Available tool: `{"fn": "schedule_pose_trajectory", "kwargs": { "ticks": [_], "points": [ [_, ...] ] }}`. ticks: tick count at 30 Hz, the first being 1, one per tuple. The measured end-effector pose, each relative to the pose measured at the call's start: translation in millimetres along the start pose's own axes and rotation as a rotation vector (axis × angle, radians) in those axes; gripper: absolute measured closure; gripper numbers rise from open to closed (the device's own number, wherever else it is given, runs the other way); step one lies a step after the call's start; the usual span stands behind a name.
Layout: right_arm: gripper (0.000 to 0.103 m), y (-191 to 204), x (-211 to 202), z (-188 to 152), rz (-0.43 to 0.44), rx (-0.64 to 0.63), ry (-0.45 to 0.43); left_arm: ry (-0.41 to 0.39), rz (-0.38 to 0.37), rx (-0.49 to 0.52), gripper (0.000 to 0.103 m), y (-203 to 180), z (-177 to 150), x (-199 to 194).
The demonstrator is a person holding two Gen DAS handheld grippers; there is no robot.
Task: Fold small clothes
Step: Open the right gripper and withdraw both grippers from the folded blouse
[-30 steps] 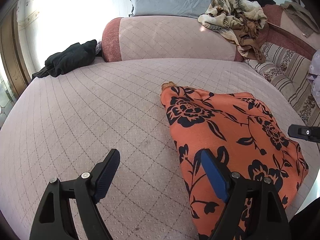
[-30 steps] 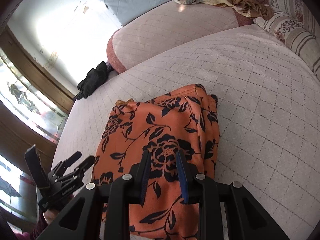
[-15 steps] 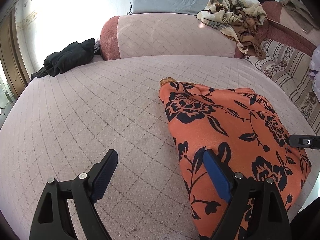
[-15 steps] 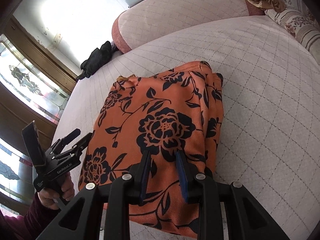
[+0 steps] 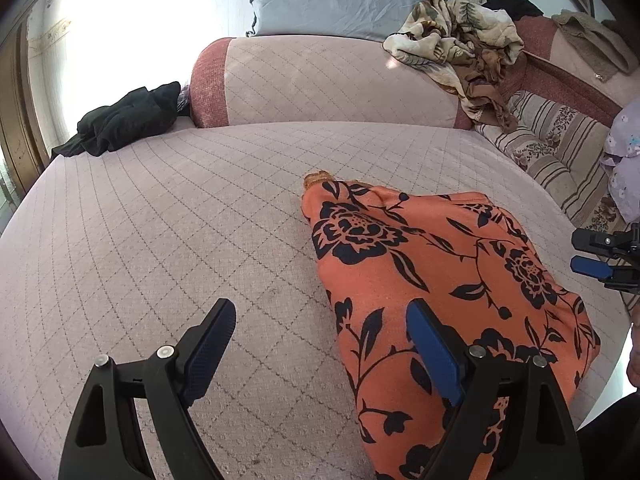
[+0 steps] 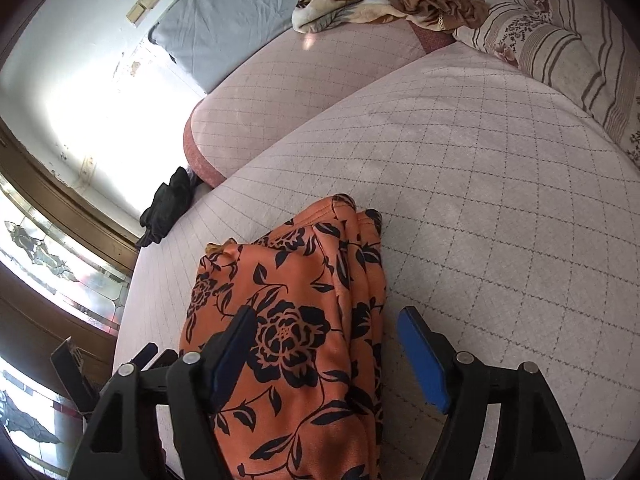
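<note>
Here the orange flowered garment (image 5: 440, 280) lies folded on the quilted pink bed (image 5: 160, 240), near its front edge, with its long axis running away from both cameras toward the bolster (image 5: 320, 80) at the head.

The right gripper (image 6: 324, 344) sits directly over the near end of the garment. Its jaws are opening at this moment; the cloth lies between and below them, but neither pad presses on it, so nothing is gripped. The thick stacked fold edge runs along the garment's right side and passes between the two fingers, closer to the blue one (image 6: 420, 356).

The left gripper (image 5: 320, 344) stands wide apart and empty. Its left finger hangs over bare quilt and its right finger over the garment's near left margin, so the cloth's left edge falls between them.

My judgement is that the right hand is the nearer one to the layered edge, and any next fold across the long axis would start from this near end.

The left wrist view shows the garment's far left corner, with a small tan scrap (image 5: 318, 178) poking out, and the right gripper's tips at the frame's right border. The right wrist view alone shows the stacked layers along the right edge and the far end's rounded hem. A black bundle (image 5: 128, 118) lies well apart at the bed's far left.
</note>
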State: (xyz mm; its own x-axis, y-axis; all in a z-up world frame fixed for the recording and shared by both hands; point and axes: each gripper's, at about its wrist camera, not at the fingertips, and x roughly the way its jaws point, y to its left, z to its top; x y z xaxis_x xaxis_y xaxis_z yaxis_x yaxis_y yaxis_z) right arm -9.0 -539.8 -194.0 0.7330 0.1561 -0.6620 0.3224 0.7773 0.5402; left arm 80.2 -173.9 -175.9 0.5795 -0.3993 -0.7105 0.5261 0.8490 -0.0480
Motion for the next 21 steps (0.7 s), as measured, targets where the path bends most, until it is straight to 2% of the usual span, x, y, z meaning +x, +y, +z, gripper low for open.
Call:
{"fn": "schedule_pose_trajectory", "kwargs": {
  "ticks": [21],
  "points": [
    [0.027, 1.7, 6.1, -3.8, -0.018, -0.028, 0.03, 0.013, -0.031, -0.005, 0.016, -3.2, 1.0, -1.2]
  ]
}}
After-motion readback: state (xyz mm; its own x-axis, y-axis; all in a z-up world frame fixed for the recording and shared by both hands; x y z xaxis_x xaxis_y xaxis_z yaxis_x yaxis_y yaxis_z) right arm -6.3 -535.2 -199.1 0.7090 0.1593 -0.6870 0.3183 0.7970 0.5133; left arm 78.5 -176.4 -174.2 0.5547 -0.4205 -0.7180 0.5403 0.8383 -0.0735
